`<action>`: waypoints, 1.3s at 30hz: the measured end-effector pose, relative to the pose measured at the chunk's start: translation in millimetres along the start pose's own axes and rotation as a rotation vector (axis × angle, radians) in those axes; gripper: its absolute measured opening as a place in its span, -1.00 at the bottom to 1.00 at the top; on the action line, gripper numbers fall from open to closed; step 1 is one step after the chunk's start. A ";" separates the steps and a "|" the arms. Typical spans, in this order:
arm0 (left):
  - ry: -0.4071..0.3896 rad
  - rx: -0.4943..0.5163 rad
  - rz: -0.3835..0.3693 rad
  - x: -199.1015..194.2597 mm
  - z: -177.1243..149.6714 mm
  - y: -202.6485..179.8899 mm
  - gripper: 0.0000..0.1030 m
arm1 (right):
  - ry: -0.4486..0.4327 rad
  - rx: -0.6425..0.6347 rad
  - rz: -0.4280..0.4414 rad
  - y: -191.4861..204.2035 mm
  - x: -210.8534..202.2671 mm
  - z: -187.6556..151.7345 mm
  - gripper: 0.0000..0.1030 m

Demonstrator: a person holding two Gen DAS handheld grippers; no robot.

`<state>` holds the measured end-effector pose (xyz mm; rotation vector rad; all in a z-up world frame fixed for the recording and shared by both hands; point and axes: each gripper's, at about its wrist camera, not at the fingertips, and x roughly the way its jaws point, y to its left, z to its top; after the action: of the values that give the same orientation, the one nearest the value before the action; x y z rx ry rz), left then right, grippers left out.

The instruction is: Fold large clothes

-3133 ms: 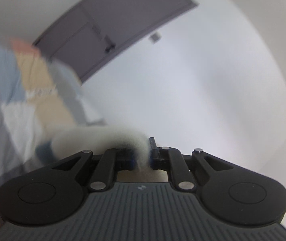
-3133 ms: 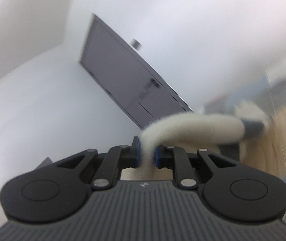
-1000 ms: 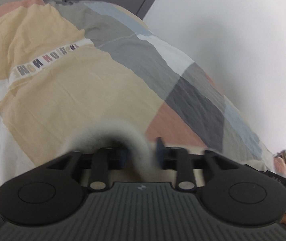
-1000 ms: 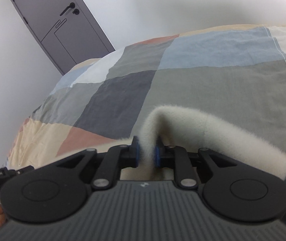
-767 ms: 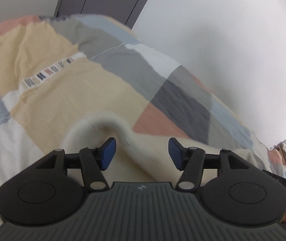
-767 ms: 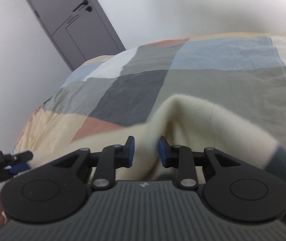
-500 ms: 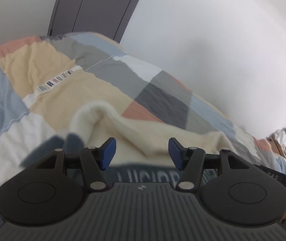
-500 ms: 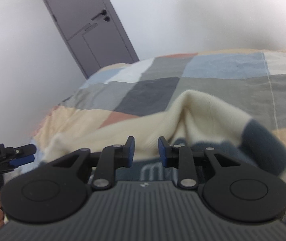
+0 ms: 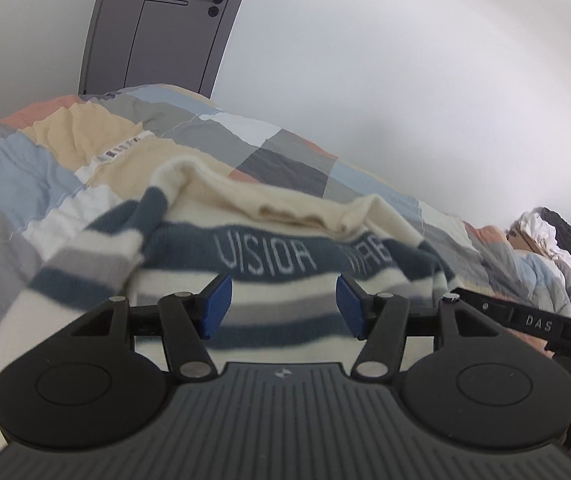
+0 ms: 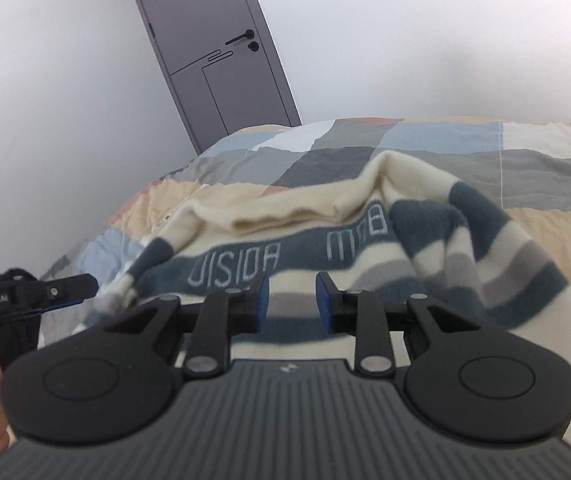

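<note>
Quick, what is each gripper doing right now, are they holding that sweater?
Left gripper: open, holding nothing; it has just been opening, with the sweater lying beyond it.
Right gripper: open, narrower gap, holding nothing.

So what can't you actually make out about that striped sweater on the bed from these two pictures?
- Lower half of the sweater: both views, hidden behind each claw's black body.
- Second word of the lettering: creased in the right view, blurred in the left.
- Sleeve ends: the left one blurred beside the left claw, the right one cut off by the right claw.
- Pile at the bed's far end: too small.
</note>
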<state>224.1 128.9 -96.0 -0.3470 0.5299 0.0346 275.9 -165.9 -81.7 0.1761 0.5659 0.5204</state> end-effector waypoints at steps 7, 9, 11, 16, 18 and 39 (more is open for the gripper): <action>0.039 0.016 -0.022 -3.0 -21.0 4.3 0.23 | 0.026 -0.012 -0.035 6.0 0.3 -23.9 -0.42; 0.044 0.022 -0.029 0.6 -18.2 10.2 0.23 | 0.029 -0.028 -0.052 8.5 6.9 -23.9 -0.42; 0.040 0.015 -0.023 5.2 -12.7 18.8 0.23 | 0.037 -0.026 -0.062 9.6 18.2 -21.2 -0.42; 0.033 0.009 -0.004 16.9 -2.7 41.8 0.23 | 0.069 -0.040 -0.084 13.4 68.5 -12.8 -0.42; 0.039 0.000 0.000 23.4 -0.6 52.1 0.23 | 0.085 -0.047 -0.093 15.6 95.5 -10.7 -0.42; 0.061 -0.188 -0.017 90.2 -1.5 121.4 0.23 | 0.062 -0.068 -0.228 17.6 336.1 72.7 -0.51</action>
<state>286.5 237.5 -180.6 -0.5379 0.5859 0.0577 550.4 21.0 -172.3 0.0295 0.6189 0.3236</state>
